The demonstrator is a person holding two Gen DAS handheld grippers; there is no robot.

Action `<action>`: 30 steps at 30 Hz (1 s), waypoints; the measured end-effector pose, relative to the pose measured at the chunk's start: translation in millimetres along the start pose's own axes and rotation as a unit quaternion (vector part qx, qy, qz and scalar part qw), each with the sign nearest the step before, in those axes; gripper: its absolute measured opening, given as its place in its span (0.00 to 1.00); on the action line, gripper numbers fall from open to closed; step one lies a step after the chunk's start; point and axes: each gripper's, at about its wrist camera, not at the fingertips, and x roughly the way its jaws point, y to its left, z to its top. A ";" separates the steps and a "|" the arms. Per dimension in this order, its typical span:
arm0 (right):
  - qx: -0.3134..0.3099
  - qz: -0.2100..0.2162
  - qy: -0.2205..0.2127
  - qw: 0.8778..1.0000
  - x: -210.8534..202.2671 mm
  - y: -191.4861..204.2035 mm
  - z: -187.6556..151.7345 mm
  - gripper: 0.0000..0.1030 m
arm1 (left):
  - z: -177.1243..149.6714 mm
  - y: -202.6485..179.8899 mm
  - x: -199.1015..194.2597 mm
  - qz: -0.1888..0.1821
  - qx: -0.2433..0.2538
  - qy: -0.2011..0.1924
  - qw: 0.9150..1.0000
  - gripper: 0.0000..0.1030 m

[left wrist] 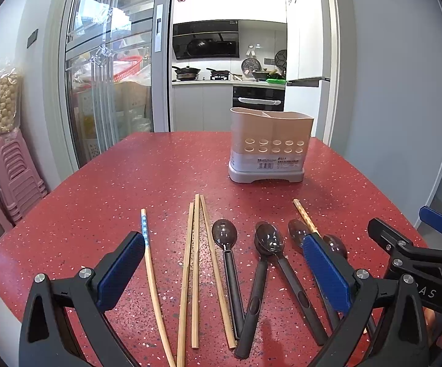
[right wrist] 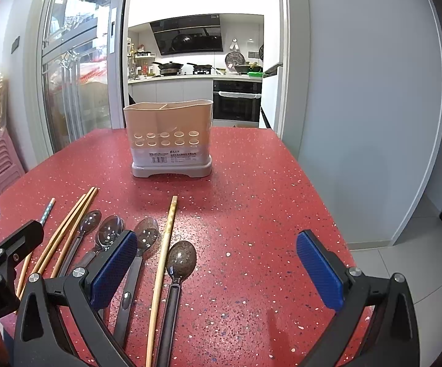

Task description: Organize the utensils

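Left wrist view: the left gripper [left wrist: 224, 270] hovers above the red table [left wrist: 104, 195], jaws wide apart, empty. Between and ahead of its fingers lie a blue-patterned chopstick [left wrist: 149, 263], three plain chopsticks [left wrist: 195, 269] and black-handled spoons [left wrist: 228, 257]; two more spoon bowls and another chopstick [left wrist: 305, 217] are partly hidden behind the right-hand finger. The utensil holder [left wrist: 268, 145] stands upright at 1 o'clock, well apart from the utensils; its interior cannot be seen. The right gripper [left wrist: 404, 241] enters at 3 o'clock, only partly in frame.

Right wrist view: the right gripper [right wrist: 218, 269] has its jaws wide apart over bare table [right wrist: 267, 214], gripping nothing. Only this view shows the rightmost spoon [right wrist: 180, 263] and the chopstick [right wrist: 164, 250] beside it unobstructed. The holder [right wrist: 170, 140] sits at 11 o'clock; a divider shows at its rim, contents indiscernible. The left gripper [right wrist: 3, 244] is cut off at 9 o'clock.
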 end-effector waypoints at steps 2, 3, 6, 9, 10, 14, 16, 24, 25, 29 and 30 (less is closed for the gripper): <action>0.000 0.001 0.000 1.000 0.4 1.1 0.3 1.00 | 0.2 -1.5 -0.2 -0.001 0.002 -0.001 1.000 1.00; 0.000 0.001 -0.001 1.000 -0.8 1.7 -0.4 1.00 | 0.7 -2.3 -0.3 -0.002 0.003 -0.002 1.000 1.00; 0.000 0.001 -0.004 1.000 -1.9 2.5 -0.1 1.00 | 1.2 -4.4 -0.8 -0.003 0.006 -0.005 1.000 1.00; 0.000 0.001 -0.004 1.000 -1.5 2.4 0.9 1.00 | 0.8 -3.6 -0.3 -0.004 0.004 -0.004 1.000 1.00; 0.000 0.001 -0.004 1.000 -1.5 2.4 0.9 1.00 | 0.5 -3.7 -0.2 -0.004 0.004 -0.003 1.000 1.00; 0.001 0.001 -0.004 1.000 -2.0 2.5 0.5 1.00 | 0.2 -3.3 -0.6 -0.003 0.003 -0.003 1.000 1.00; 0.001 0.000 -0.004 1.000 -2.2 2.6 -0.1 1.00 | -0.1 -2.6 0.1 -0.002 0.001 -0.002 1.000 1.00; 0.002 0.000 -0.004 1.000 -2.9 2.2 -1.1 1.00 | -0.6 -0.2 2.7 0.000 -0.003 0.001 1.000 1.00; 0.002 0.000 -0.003 1.000 -2.8 2.2 -1.0 1.00 | -1.0 0.3 2.8 0.001 -0.004 0.002 1.000 1.00; 0.001 0.001 -0.003 1.000 -2.6 2.3 -1.1 1.00 | -1.8 2.2 3.3 0.002 -0.009 0.004 1.000 1.00; 0.001 0.001 -0.003 1.000 -2.4 2.5 -1.2 1.00 | -2.3 2.6 3.6 0.002 -0.010 0.005 1.000 1.00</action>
